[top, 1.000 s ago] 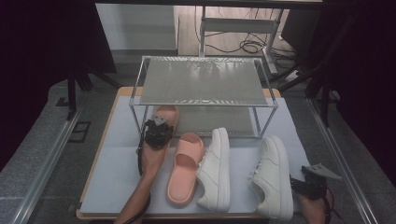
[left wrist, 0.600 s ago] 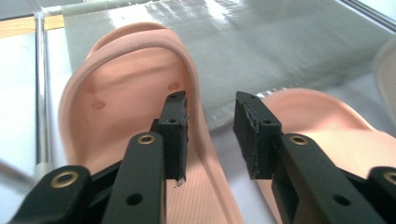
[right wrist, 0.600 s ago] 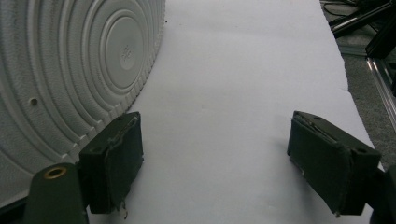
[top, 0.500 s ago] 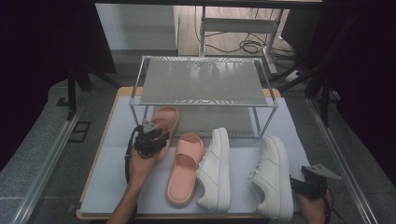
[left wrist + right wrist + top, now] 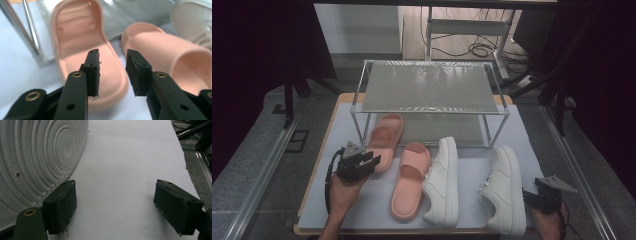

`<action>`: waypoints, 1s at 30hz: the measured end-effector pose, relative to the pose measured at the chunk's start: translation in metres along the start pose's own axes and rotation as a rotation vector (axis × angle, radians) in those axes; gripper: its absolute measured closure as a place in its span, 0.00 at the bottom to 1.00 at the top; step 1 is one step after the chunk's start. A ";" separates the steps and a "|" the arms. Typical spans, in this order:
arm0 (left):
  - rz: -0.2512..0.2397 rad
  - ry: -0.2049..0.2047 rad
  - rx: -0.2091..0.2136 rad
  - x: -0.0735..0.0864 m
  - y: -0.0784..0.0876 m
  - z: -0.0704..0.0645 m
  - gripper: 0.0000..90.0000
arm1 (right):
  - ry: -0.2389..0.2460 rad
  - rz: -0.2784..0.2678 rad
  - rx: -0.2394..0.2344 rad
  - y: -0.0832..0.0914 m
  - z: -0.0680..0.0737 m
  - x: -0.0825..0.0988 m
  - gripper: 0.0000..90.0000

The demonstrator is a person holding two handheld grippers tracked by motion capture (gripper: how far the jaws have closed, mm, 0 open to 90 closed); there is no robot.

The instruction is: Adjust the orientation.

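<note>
Left tool (image 5: 362, 162) held just off the heel of the left pink slipper (image 5: 383, 141), jaws slightly parted, nothing gripped.

The jaws have just been opening, then closing slightly. That slipper's toe is tucked under the wire rack (image 5: 428, 85); a rack leg (image 5: 28, 30) is seen to its left. Rightward on the tabletop (image 5: 332, 200): second pink slipper (image 5: 409, 180), white sneaker (image 5: 443, 182), second sneaker (image 5: 504, 192) tipped on its side, then the right tool (image 5: 546, 196), wide open, empty.
</note>
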State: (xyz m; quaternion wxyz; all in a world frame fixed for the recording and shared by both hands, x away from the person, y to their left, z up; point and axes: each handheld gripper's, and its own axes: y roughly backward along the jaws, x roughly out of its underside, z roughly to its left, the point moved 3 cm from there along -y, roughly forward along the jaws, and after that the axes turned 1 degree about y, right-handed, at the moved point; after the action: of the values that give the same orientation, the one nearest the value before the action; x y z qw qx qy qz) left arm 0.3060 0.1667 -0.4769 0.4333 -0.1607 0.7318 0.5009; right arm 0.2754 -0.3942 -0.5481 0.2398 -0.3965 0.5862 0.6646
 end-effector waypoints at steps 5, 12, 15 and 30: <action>0.042 -0.027 0.024 0.018 0.010 -0.001 0.74 | -0.001 0.000 0.000 0.000 0.000 0.000 0.20; 0.072 -0.025 0.035 0.034 0.011 -0.006 0.82 | -0.002 0.000 0.000 0.000 0.000 0.000 0.20; 0.082 -0.036 0.041 0.039 0.010 -0.008 0.86 | -0.002 0.000 0.000 0.000 0.000 0.000 0.20; 0.104 -0.034 0.028 0.040 -0.016 -0.009 0.99 | -0.003 0.000 0.000 0.000 0.000 0.000 0.20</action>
State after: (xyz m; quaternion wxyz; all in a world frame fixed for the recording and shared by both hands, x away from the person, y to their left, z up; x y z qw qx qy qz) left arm 0.2901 0.1597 -0.5173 0.4213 -0.1076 0.7387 0.5151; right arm 0.2753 -0.3940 -0.5480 0.2406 -0.3957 0.5856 0.6653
